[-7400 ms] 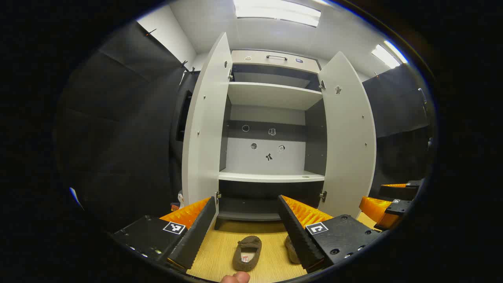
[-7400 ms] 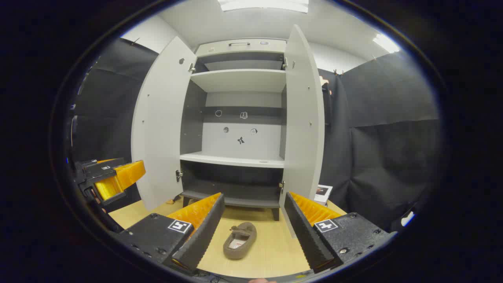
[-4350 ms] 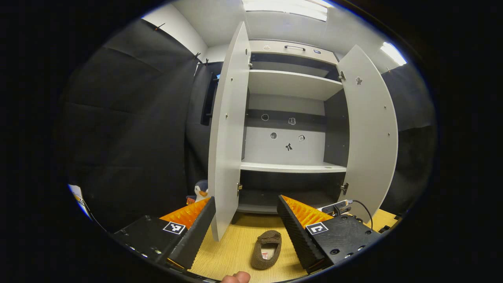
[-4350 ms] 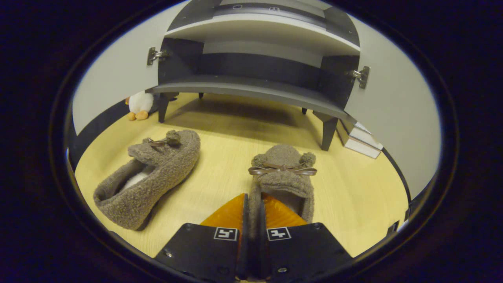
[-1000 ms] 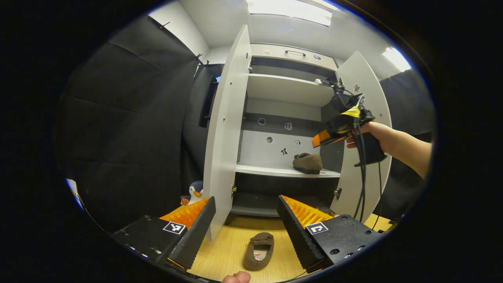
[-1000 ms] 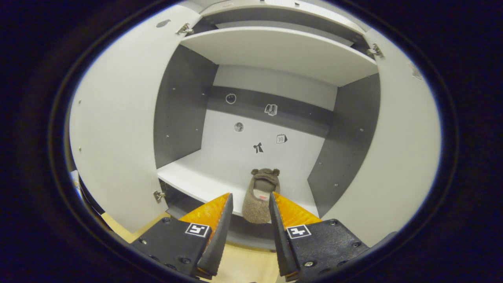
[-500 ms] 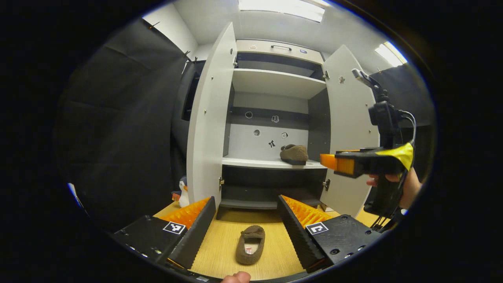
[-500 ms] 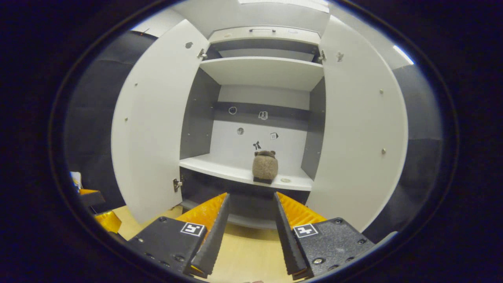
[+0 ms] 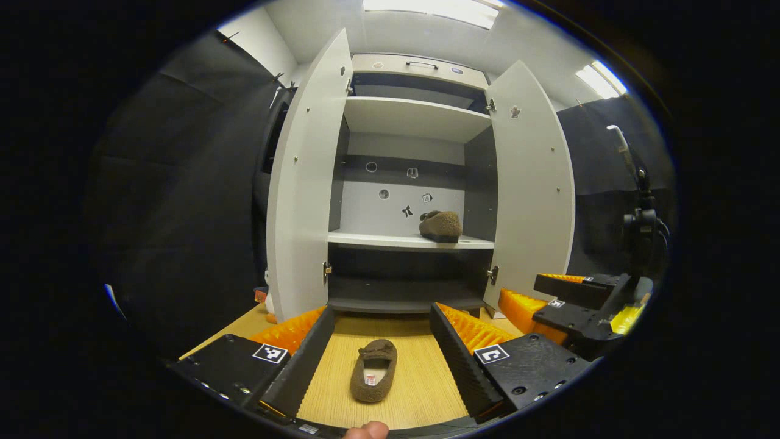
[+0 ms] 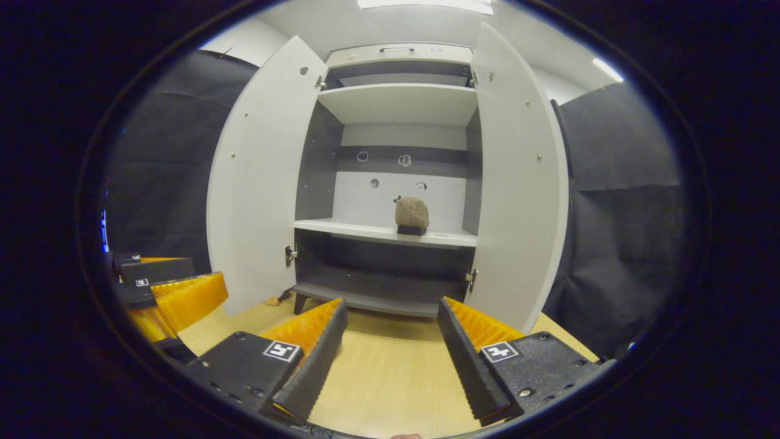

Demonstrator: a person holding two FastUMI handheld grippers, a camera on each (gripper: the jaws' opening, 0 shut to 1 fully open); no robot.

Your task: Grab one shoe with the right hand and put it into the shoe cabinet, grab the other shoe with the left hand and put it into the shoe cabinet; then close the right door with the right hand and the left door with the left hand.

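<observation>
A brown fuzzy shoe (image 9: 373,379) lies on the wooden floor, in line with the gap of my open left gripper (image 9: 381,360) and below it. The other brown shoe (image 9: 440,226) rests on the middle shelf (image 9: 372,239) of the white shoe cabinet, right of centre; the right gripper view has that shoe (image 10: 411,214) heel-on. Both cabinet doors, left door (image 9: 301,183) and right door (image 9: 529,189), stand wide open. My right gripper (image 10: 390,353) is open and empty, back from the cabinet above the floor. The left gripper view catches the right gripper (image 9: 548,302) low at the right edge.
A wooden floor (image 10: 390,378) runs up to the cabinet's dark bottom shelf (image 10: 378,299). Black cloth walls close in on both sides. A small toy (image 9: 263,297) sits by the left door's foot. The upper shelf (image 9: 414,116) is bare.
My right gripper has let go of the shoe on the middle shelf, drawn back from the cabinet and dropped low. The left gripper has shifted so the floor shoe sits between its fingers' line.
</observation>
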